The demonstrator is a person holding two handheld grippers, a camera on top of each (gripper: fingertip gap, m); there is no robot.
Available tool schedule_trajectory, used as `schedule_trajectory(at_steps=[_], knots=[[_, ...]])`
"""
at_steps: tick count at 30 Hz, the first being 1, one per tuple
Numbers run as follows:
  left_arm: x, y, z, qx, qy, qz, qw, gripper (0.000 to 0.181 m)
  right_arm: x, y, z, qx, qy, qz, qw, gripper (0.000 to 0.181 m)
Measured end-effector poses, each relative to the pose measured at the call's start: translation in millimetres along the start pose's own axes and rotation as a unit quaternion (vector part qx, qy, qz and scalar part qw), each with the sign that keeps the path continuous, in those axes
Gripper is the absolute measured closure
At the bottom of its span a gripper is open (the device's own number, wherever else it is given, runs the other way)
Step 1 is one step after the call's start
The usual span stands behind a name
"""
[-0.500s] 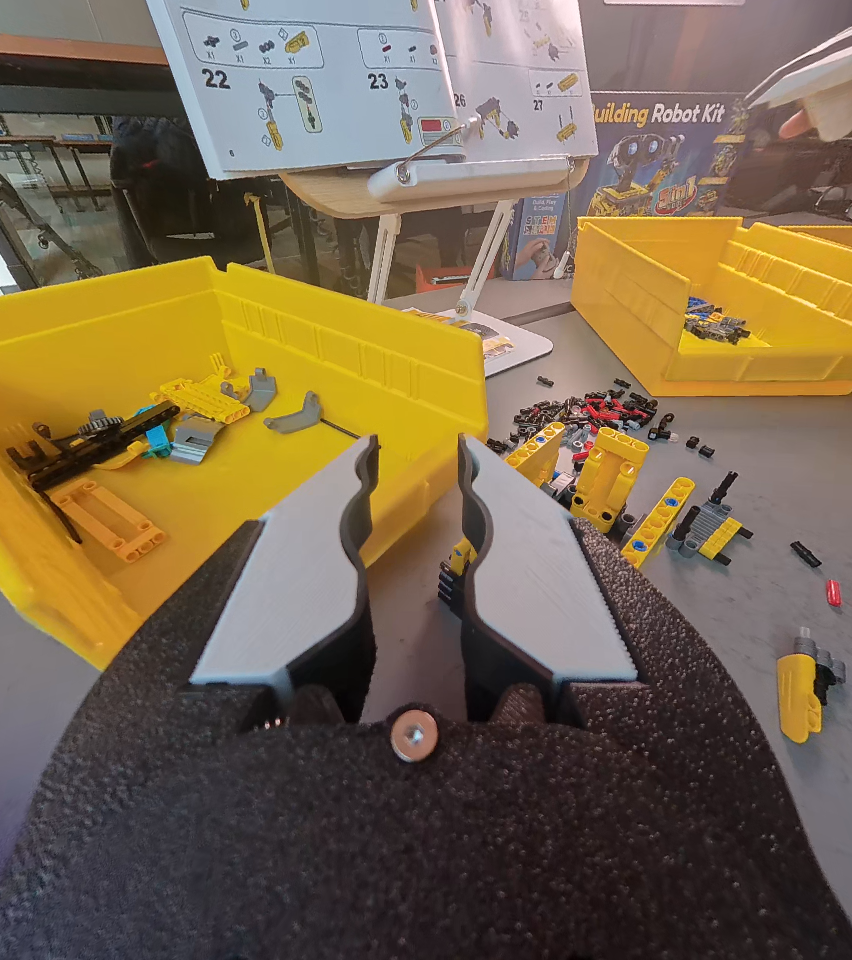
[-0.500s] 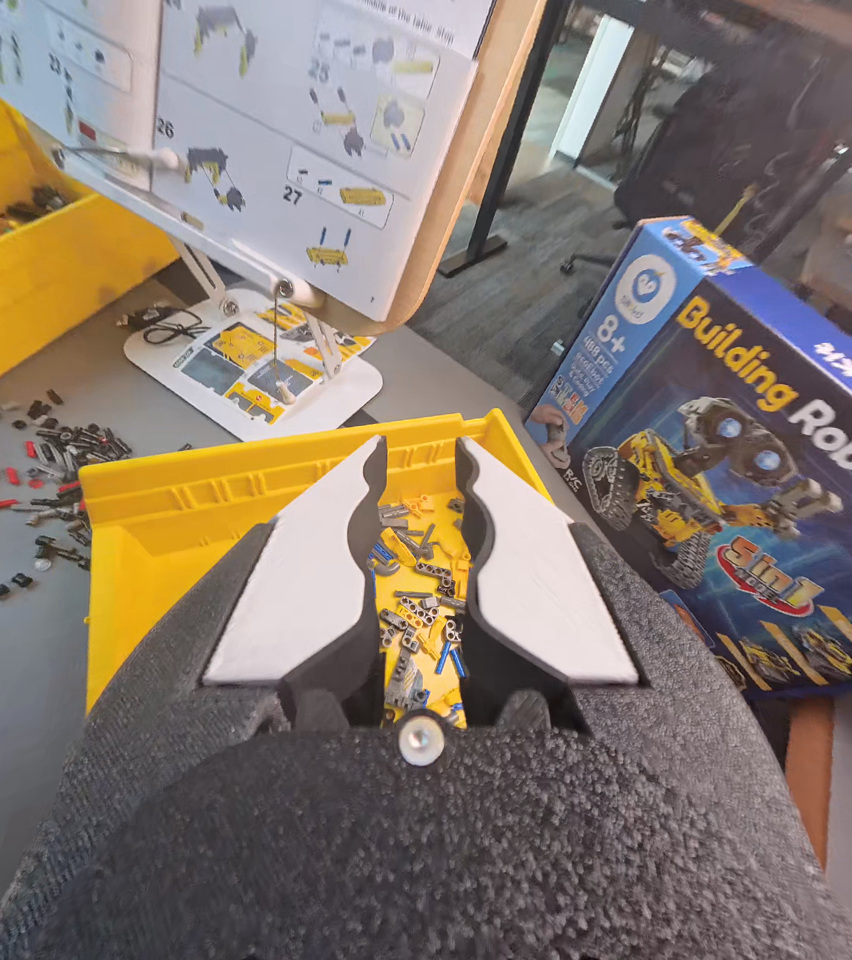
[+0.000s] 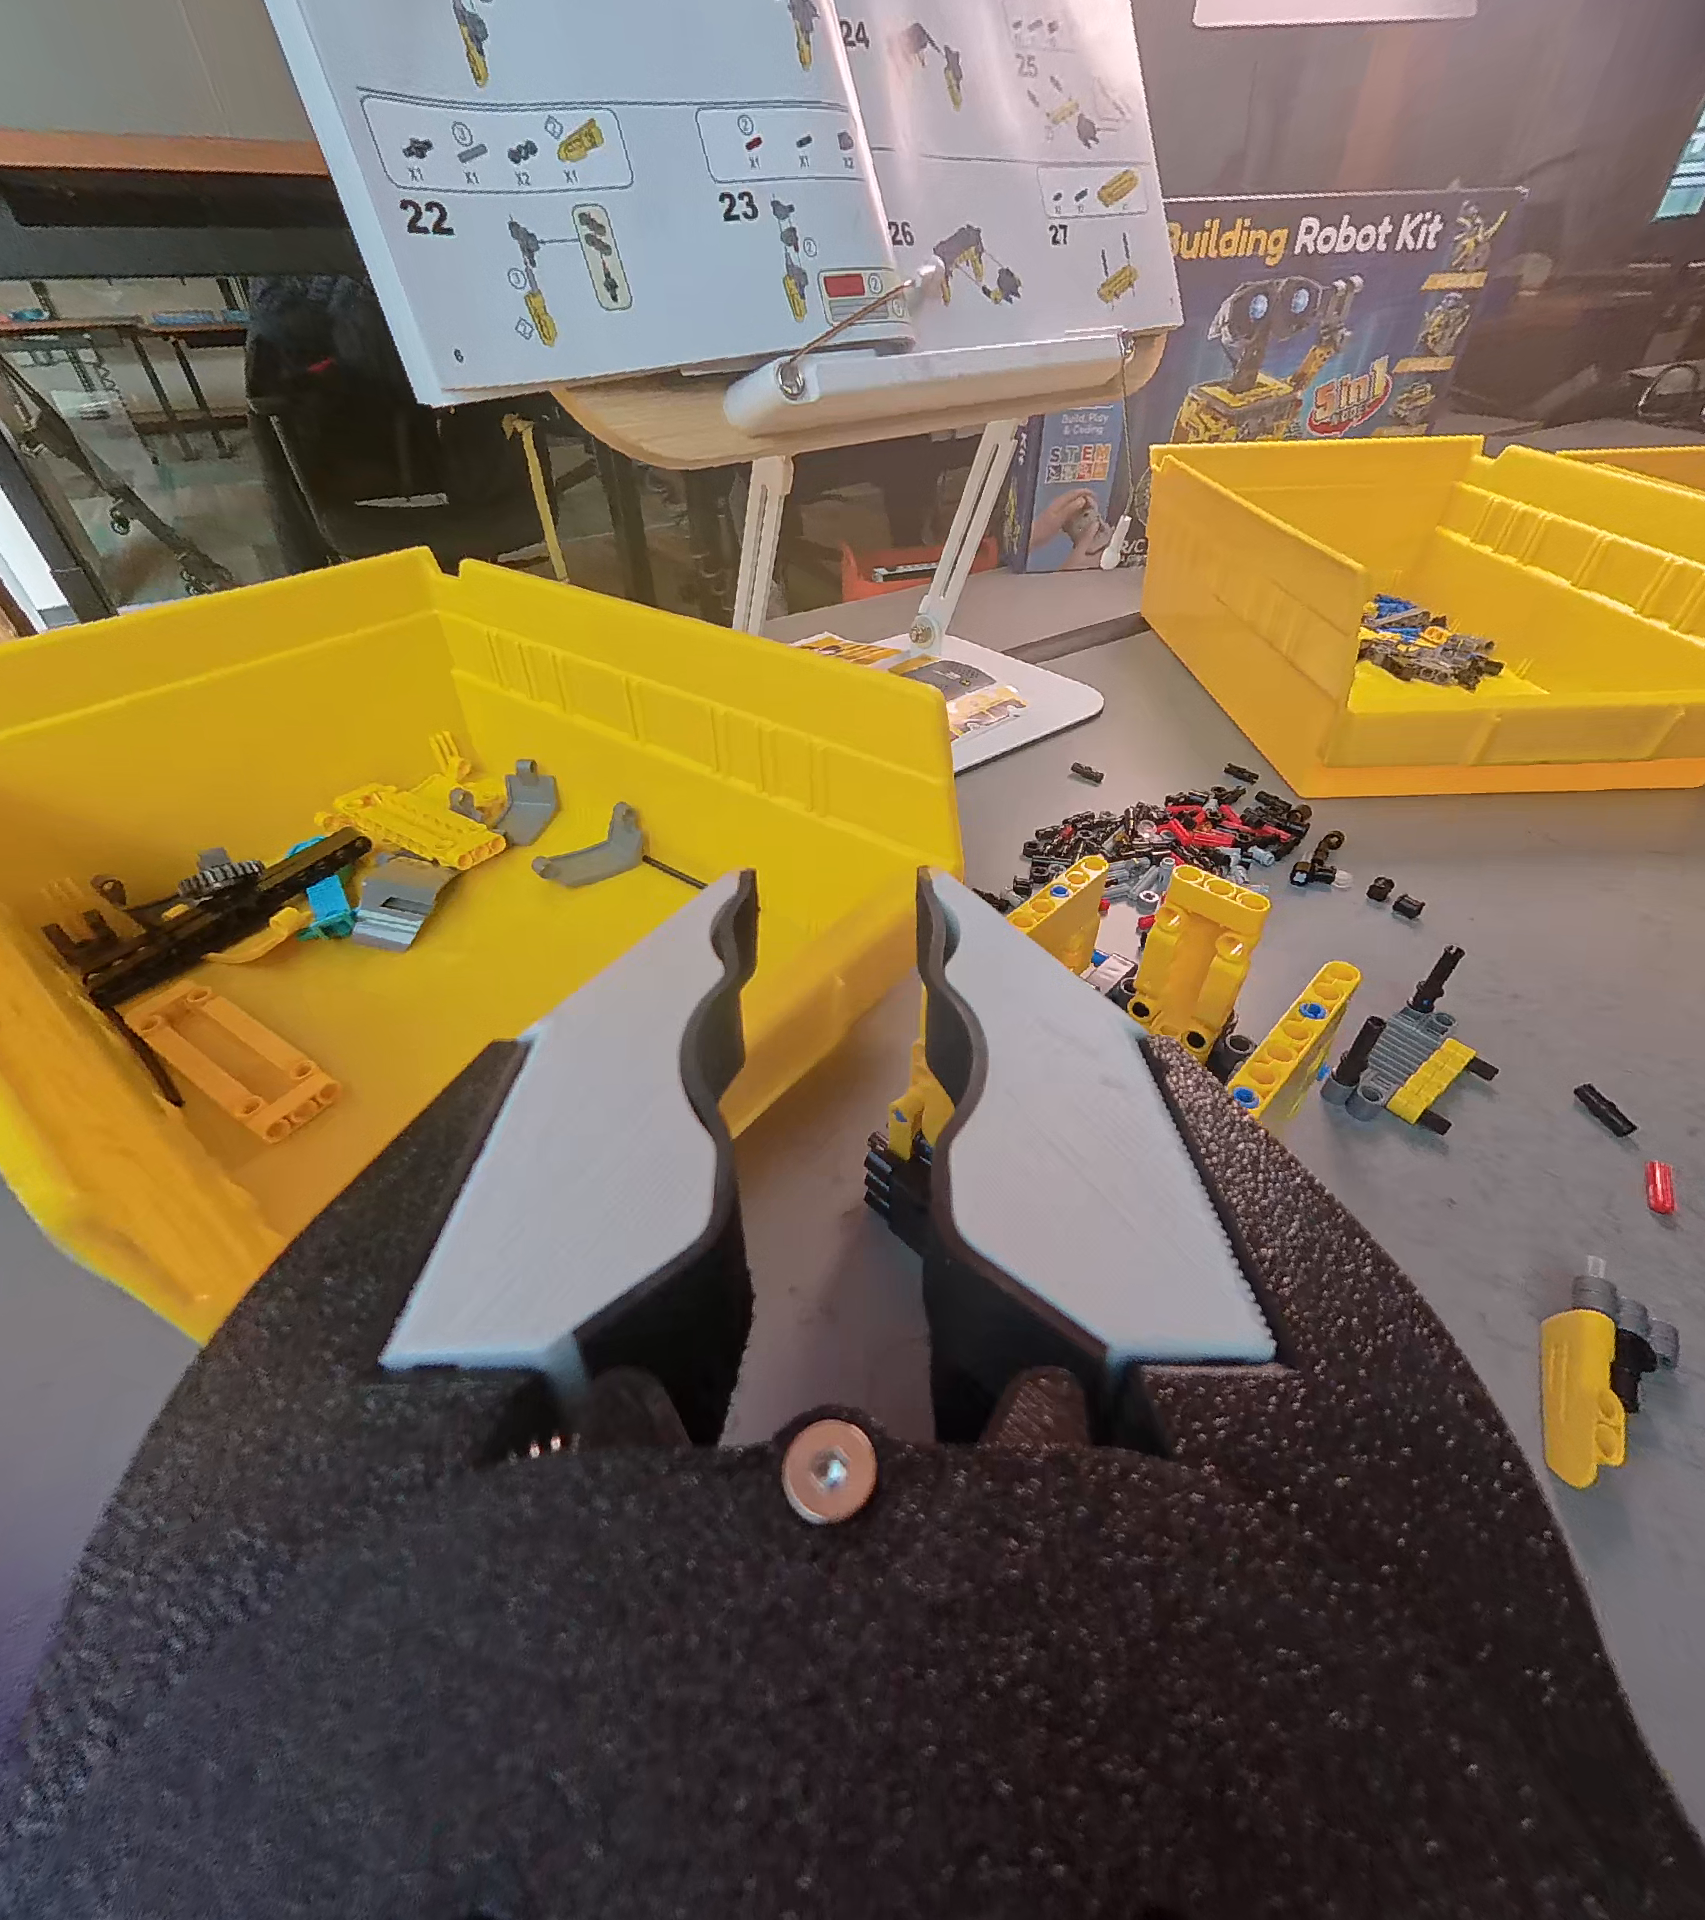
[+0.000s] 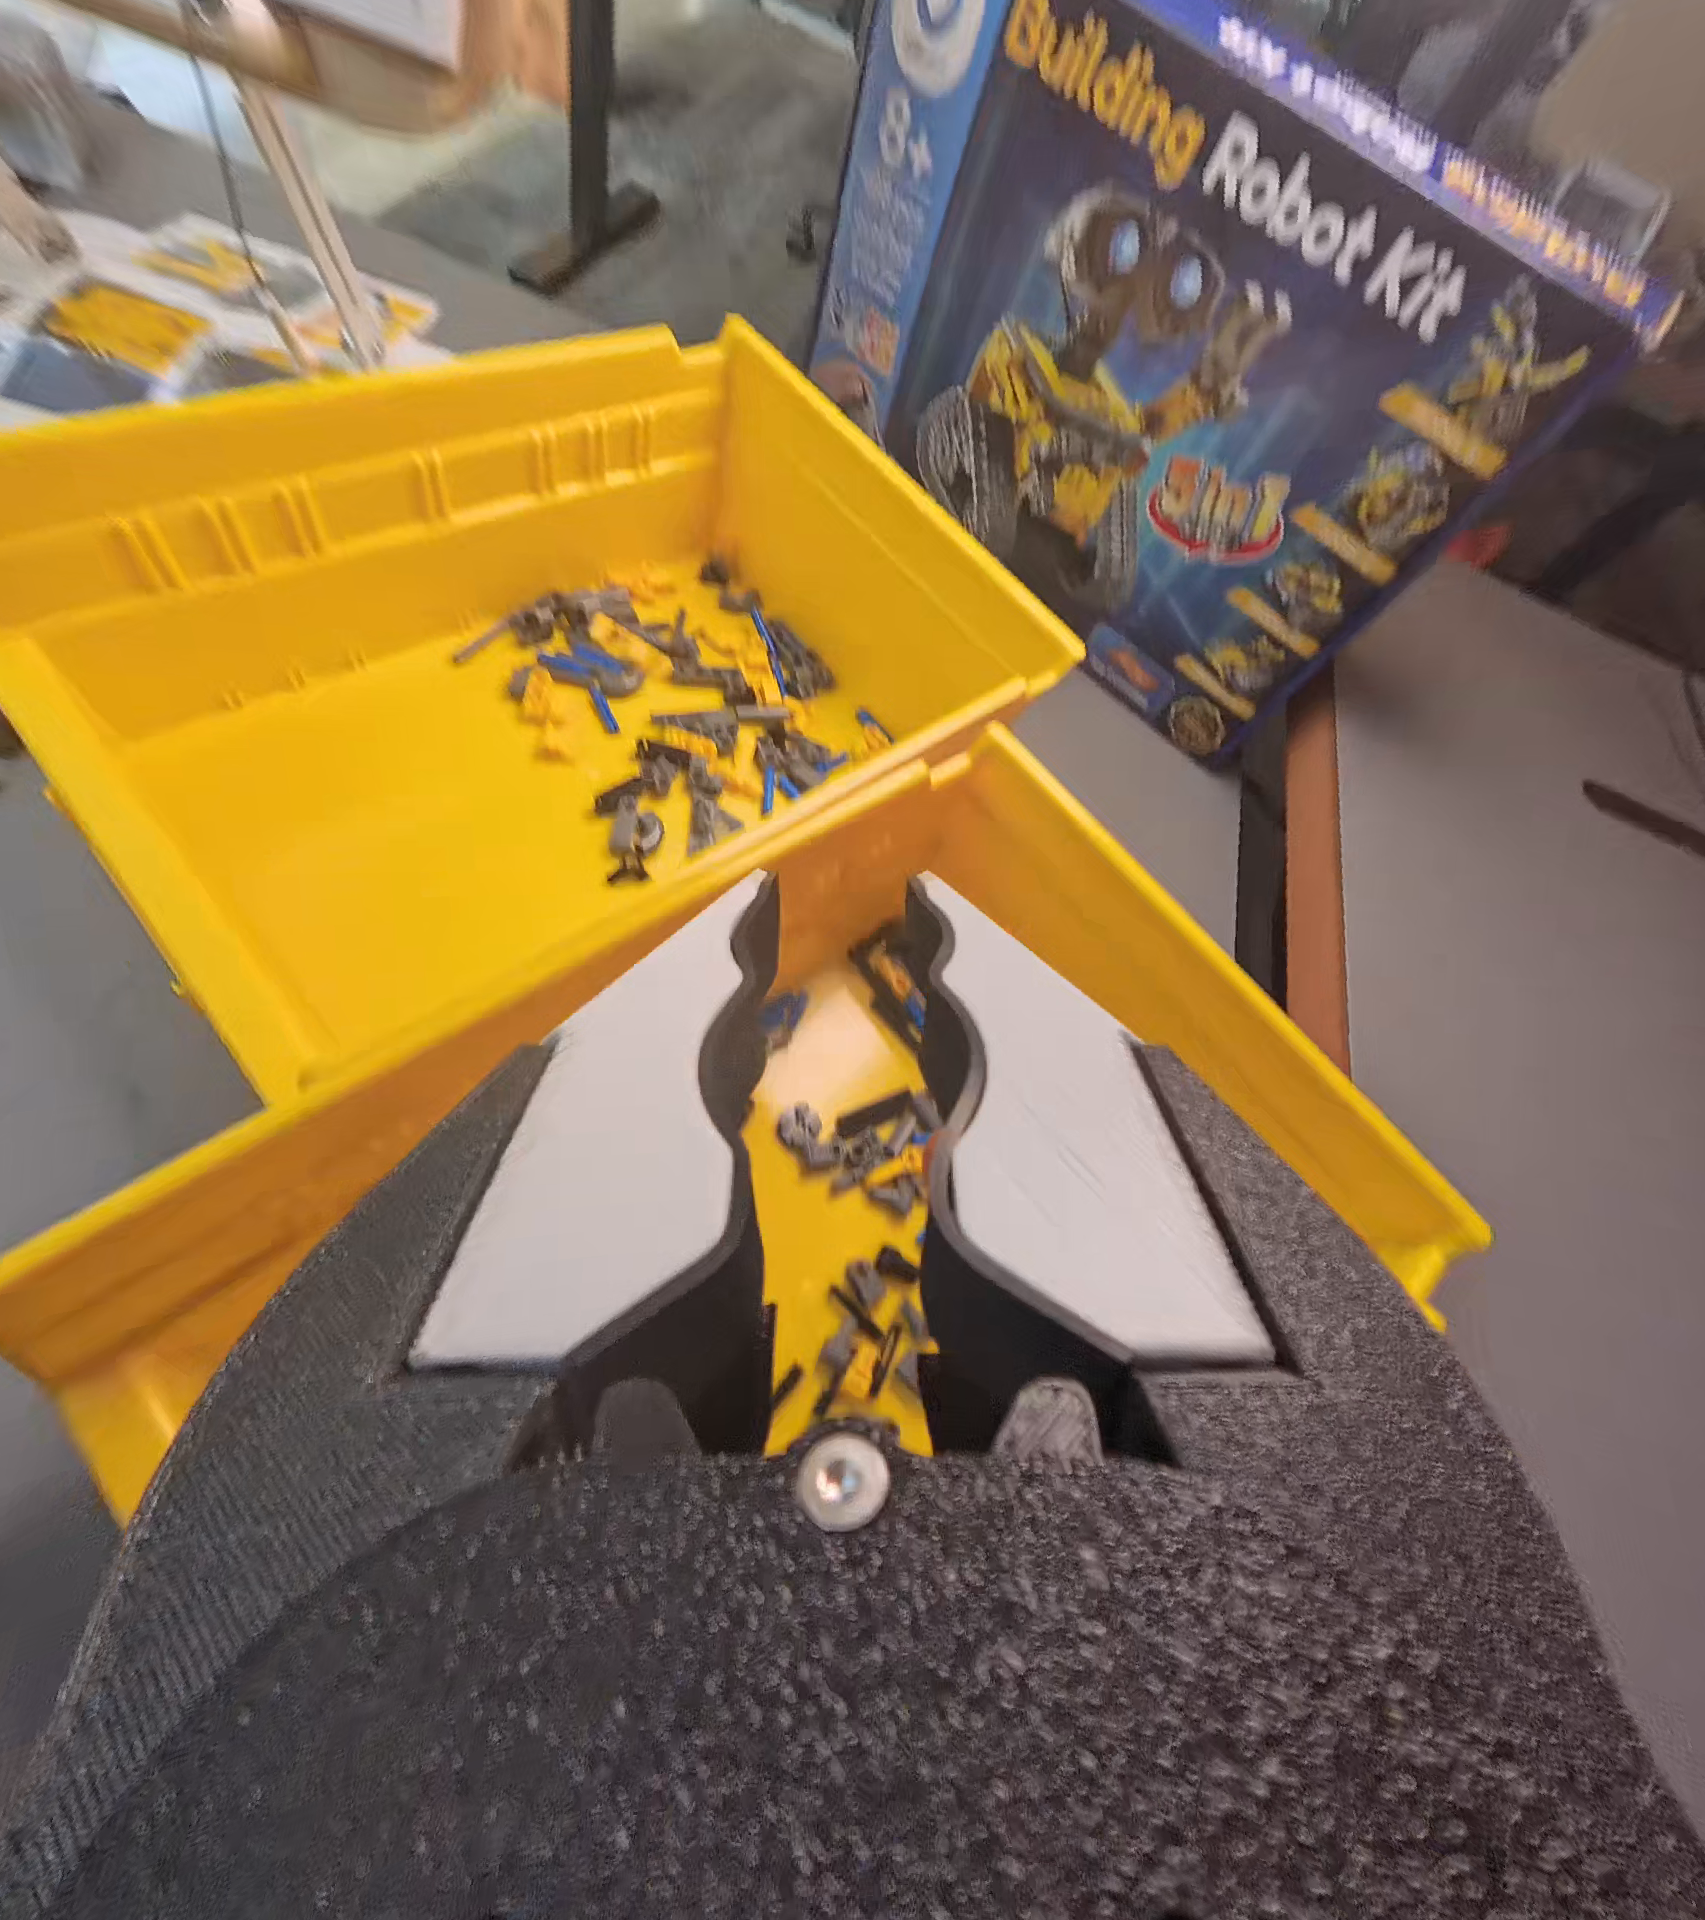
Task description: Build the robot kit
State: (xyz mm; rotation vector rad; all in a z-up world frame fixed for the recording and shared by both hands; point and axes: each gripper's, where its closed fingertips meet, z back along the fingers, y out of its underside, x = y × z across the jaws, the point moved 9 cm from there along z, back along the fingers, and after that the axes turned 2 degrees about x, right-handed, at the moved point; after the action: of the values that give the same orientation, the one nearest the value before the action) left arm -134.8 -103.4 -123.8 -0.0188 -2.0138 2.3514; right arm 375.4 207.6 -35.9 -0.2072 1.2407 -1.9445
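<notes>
My left gripper (image 3: 837,894) is open and empty. It hovers over the front right corner of a yellow bin (image 3: 702,665) that holds several larger yellow, grey and black building parts (image 3: 308,894). A small yellow and black assembly (image 3: 900,1153) lies on the table, partly hidden under its right finger. My right gripper (image 4: 840,904) is open and empty above a nearer yellow bin (image 4: 1191,977). Small grey, black and yellow pieces (image 4: 858,1143) show between its fingers. A second yellow bin (image 4: 204,582) just beyond holds small grey and blue pieces (image 4: 682,707). The right view is blurred.
Loose black, red and grey pins (image 3: 1170,831) and yellow assemblies (image 3: 1201,956) lie on the grey table. A yellow and grey piece (image 3: 1586,1382) lies nearer. An instruction booklet on a stand (image 3: 671,187) and the blue kit box (image 4: 1191,364) stand behind. The table edge (image 4: 1310,831) runs at the right. One gripper's finger ends stand about 55 cm off the other's.
My right gripper has swung right and pulled back: it now hangs over the nearer bin instead of the farther one. The right hand has left the left view's top right corner.
</notes>
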Motion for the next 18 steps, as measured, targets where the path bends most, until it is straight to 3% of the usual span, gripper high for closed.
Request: schedule_trajectory(at_steps=[3, 9, 15, 18], knots=[[-0.5, -0.2, 0.1, 0.000, -0.001, -0.001, 1.000, 0.152, -6.6, 30.2, 5.0, 0.100, 0.010, -0.001, 0.995, 0.160], [-0.7, 0.8, -1.5, 0.004, -0.005, -0.005, 1.000, 0.152, -8.5, 66.1, -15.6, 0.244, -0.076, 0.039, 0.966, 0.162], [1.0, -3.1, 4.4, 0.000, -0.028, -0.015, 0.999, 0.152, -13.7, 81.1, -67.2, 0.310, -0.143, 0.146, 0.928, 0.162], [4.0, -3.6, 9.8, -0.002, -0.048, -0.021, 0.999, 0.152, -13.3, 78.9, -82.4, 0.304, -0.174, 0.184, 0.919, 0.163]])
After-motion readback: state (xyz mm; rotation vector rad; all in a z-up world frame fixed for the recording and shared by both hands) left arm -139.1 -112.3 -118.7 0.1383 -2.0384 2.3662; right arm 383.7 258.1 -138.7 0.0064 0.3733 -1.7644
